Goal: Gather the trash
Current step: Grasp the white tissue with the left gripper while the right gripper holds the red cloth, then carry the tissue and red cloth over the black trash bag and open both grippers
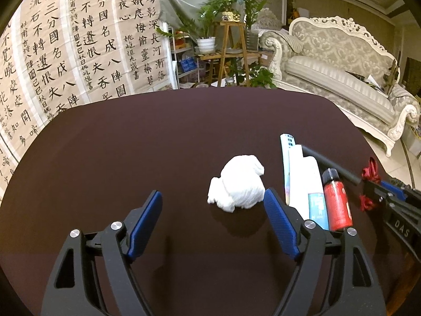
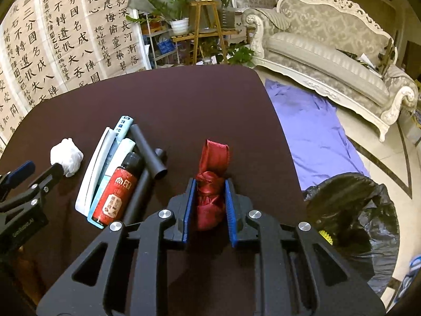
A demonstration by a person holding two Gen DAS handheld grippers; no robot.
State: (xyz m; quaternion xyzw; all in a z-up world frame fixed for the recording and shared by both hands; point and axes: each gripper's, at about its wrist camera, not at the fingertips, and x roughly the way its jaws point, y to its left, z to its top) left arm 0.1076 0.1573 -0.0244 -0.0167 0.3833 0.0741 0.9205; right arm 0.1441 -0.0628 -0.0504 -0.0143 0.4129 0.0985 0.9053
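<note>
Worktop (image 2: 184, 100): one, dark brown, rounded corners.

Trash on it, counted:
- One crumpled white tissue (image 1: 238, 184), lying loose. My left gripper (image 1: 213, 200) stood wide open around it; the wad sat toward my right-hand finger (image 1: 279, 218), just beside it or touching, I could not tell which, and well apart from the other.
- One red ribbon (image 2: 210, 184), bunched, with a loop standing up ahead. My right gripper (image 2: 209, 188) was closed on it, both blue fingers pressing the bundle.

Other things, in one cluster between tissue and ribbon:
- One red bottle (image 2: 115, 194) with a black cap, lying on its side.
- One pale blue box (image 2: 123, 127) and one white tube (image 1: 313, 181), side by side.
- One black pipe piece (image 2: 148, 150).

Off the worktop, at my right:
- One black trash bag (image 2: 350, 210), mouth open.
- One purple cloth (image 2: 310, 131) spread on the floor.
</note>
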